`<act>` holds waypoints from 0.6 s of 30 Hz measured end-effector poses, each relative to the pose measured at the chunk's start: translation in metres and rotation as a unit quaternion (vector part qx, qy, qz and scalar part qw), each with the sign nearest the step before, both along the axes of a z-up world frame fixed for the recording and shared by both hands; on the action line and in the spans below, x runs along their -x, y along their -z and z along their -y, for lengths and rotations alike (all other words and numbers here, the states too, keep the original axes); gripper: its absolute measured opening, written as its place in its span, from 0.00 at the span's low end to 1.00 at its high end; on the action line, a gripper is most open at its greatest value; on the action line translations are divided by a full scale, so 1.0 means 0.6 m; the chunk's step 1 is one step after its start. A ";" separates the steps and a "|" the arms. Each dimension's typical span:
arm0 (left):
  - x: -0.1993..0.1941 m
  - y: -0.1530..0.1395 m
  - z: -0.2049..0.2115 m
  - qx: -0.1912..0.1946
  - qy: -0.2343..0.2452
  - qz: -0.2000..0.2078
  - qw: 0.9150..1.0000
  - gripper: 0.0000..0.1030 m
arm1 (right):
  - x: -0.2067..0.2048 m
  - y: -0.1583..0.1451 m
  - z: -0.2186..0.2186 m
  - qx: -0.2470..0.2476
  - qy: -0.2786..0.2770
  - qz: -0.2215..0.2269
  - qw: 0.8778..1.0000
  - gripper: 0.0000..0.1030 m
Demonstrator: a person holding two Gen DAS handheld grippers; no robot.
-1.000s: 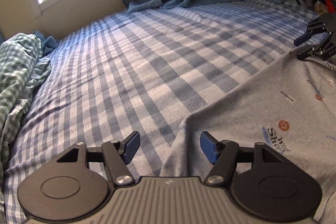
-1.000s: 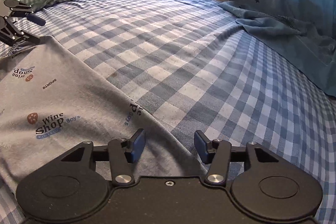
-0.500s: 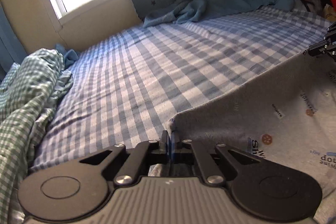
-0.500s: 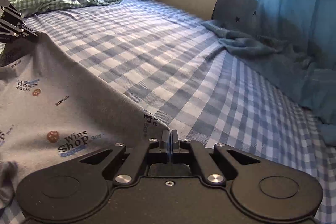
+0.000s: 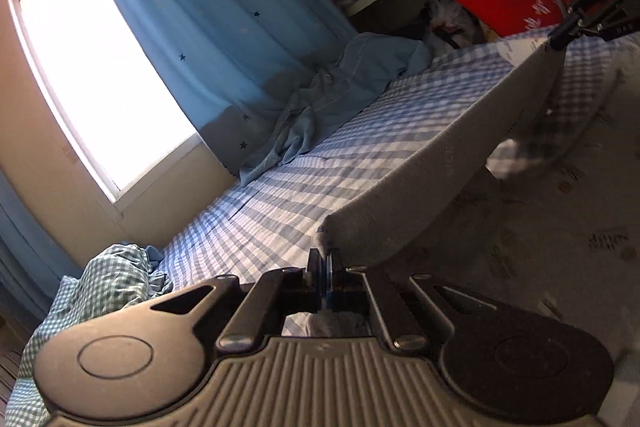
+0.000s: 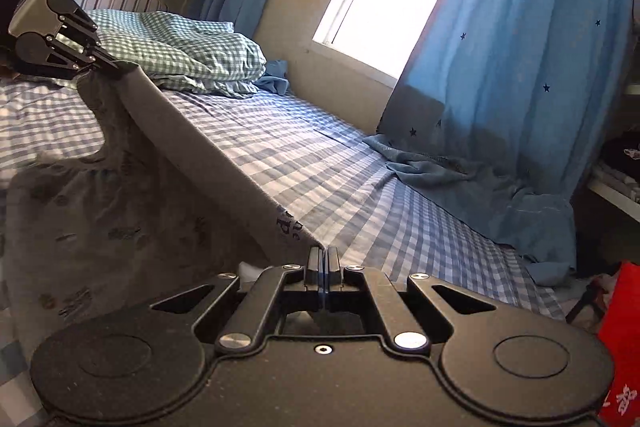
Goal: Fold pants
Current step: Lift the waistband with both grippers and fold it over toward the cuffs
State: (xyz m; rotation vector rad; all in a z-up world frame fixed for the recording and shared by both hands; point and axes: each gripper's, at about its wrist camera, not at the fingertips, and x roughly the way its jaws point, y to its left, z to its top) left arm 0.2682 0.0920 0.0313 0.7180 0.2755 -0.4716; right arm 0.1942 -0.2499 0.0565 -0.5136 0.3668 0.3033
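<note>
Above the checked bed (image 5: 280,187), the grey pants (image 5: 440,155) hang by one long edge stretched taut between both tools. Left hand-held gripper (image 5: 325,263) pinches one corner, right hand-held gripper (image 6: 322,259) pinches the other; the rest trails on the bed. That edge runs hand to hand, so both must carry it across together.

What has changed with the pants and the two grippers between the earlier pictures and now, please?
Both grippers closed on the far edge of the grey pants: the left gripper and right gripper, open a second ago, now pinch a corner each. They have lifted that edge off the checked sheet, stretched taut between them. The pillow, the blue cloth and the curtain stayed put.
</note>
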 end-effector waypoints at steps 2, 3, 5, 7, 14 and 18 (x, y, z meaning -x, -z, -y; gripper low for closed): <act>0.041 0.029 0.005 -0.018 0.012 -0.004 1.000 0.00 | 0.050 0.025 -0.012 0.010 0.003 -0.004 1.000 0.00; 0.058 0.043 0.007 -0.026 0.017 -0.009 0.999 0.00 | 0.069 0.038 -0.016 0.009 0.005 -0.010 1.000 0.00; 0.081 0.071 0.010 -0.039 0.022 -0.018 0.999 0.00 | 0.100 0.062 -0.027 0.017 0.008 -0.017 1.000 0.00; 0.103 0.098 0.012 -0.050 0.028 -0.022 0.998 0.00 | 0.120 0.084 -0.035 0.021 0.012 -0.022 0.999 0.00; 0.136 0.126 0.009 -0.057 0.025 -0.015 0.998 0.00 | 0.151 0.113 -0.050 0.041 0.025 -0.009 0.999 0.00; 0.138 0.133 -0.004 -0.070 0.030 -0.015 0.997 0.00 | 0.180 0.120 -0.056 0.069 0.015 -0.005 0.997 0.00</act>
